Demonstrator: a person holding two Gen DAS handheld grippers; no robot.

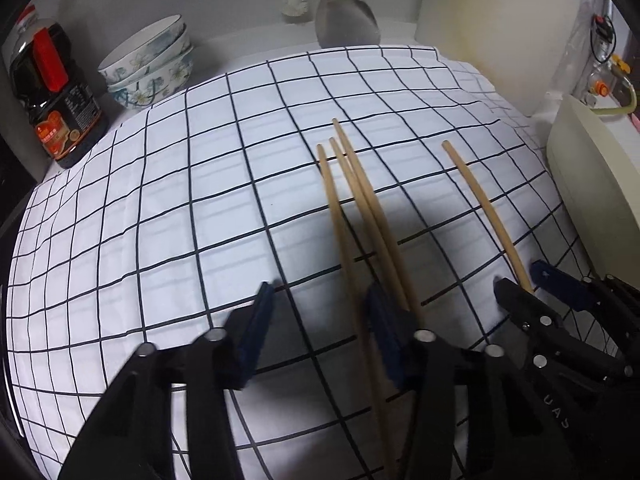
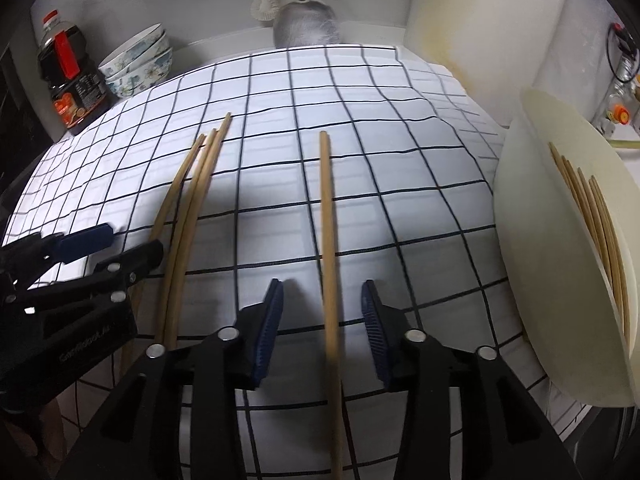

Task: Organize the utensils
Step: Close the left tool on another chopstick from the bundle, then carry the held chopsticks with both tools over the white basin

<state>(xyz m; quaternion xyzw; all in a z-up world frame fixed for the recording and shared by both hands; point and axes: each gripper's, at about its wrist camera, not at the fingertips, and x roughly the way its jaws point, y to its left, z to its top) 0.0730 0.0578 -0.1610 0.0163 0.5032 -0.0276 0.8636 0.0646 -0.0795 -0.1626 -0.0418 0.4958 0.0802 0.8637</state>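
Hidden ends: we cannot see the near ends of the three chopsticks [image 1: 362, 200]; in the left wrist view they run under the left gripper [image 1: 320, 312] and off the bottom edge.
Single chopstick: the single chopstick [image 2: 330, 240] also runs off the bottom of the right wrist view, so its near end is cut off.
Tray contents: the cream tray [image 2: 532, 240] is cropped by the right edge; we make out several tray chopsticks [image 2: 592, 224] inside, their exact number unclear.
Back wall: a metal spatula [image 1: 346, 20] and a white brush [image 1: 295, 0] hang there, handles cut off at the top.
Look of the chopsticks: plain pale wood, slender, lying on the checked cloth [image 1: 180, 200], far tips pointing away from us.
Grouping: the three lie close together and cross near their far ends; the single one lies apart to their right.
Left claw: wide apart, holding nothing; the bundle passes by its right finger.
Right claw: the right gripper [image 2: 322, 304] is spread wide, the single chopstick between the fingers, untouched.
Corner: stacked bowls [image 1: 150, 64] beside a sauce bottle [image 1: 56, 92].
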